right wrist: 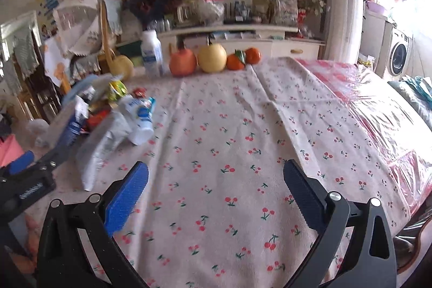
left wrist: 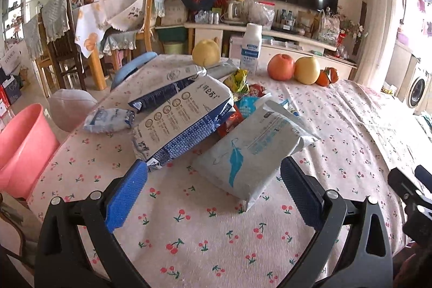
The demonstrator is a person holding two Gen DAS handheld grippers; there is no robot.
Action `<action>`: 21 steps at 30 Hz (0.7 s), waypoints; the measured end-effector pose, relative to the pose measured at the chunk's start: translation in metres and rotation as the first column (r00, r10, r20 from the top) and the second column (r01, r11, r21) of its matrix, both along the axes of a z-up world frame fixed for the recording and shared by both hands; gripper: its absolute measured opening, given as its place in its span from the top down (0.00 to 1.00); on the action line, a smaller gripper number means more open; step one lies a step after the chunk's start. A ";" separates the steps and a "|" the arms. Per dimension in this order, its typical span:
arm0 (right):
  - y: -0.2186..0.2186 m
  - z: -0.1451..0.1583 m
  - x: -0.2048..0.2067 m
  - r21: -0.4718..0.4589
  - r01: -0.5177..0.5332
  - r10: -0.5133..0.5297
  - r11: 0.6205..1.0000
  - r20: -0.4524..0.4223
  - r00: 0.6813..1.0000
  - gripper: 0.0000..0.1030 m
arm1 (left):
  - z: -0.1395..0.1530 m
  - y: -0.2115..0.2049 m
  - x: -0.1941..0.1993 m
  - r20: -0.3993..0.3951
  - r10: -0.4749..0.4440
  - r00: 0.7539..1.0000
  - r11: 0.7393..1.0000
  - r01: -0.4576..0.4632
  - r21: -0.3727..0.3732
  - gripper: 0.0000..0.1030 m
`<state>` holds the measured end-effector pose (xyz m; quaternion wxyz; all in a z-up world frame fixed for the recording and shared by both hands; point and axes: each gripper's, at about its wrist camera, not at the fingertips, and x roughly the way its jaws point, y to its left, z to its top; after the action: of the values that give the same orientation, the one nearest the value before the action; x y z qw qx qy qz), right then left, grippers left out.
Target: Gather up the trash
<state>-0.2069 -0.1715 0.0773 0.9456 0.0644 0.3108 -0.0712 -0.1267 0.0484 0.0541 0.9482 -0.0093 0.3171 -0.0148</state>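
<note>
Left gripper (left wrist: 213, 174) beside pink bin (left wrist: 24, 147)

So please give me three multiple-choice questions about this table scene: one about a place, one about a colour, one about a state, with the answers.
1. Where does the white bottle stand?
A. In the bucket
B. At the table's far edge, beside the fruit
C. On the tissue pack

2. What colour is the bucket?
A. Pink
B. Green
C. Black

3. What state is the left gripper in?
A. Shut on a carton
B. Open, holding nothing
C. Out of view

Answers: 1 B, it stands upright between the pear and the red apple. 2 A, pink plastic at the left table edge. 3 B, its fingers are spread apart before the tissue pack.
</note>
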 end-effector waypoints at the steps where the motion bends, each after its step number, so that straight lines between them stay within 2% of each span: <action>1: 0.002 0.004 -0.004 -0.006 0.000 0.000 1.000 0.016 1.000 0.04 | 0.000 0.000 -0.002 0.007 -0.001 1.000 1.000 0.001 0.003 0.04; 9: 0.013 0.022 -0.033 -0.049 0.015 -0.009 0.999 0.124 0.992 0.04 | 0.010 0.002 -0.022 0.063 -0.017 0.998 0.999 0.015 0.035 0.04; 21: 0.023 0.023 -0.042 -0.074 -0.025 0.036 0.997 0.159 0.987 0.04 | 0.019 0.009 -0.035 0.096 -0.015 0.995 1.000 0.013 0.023 0.04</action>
<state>-0.2493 -0.1482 0.1005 0.9702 0.0309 0.2320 -0.0625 -0.1616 0.0572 0.0728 0.9623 0.0040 0.2713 -0.0181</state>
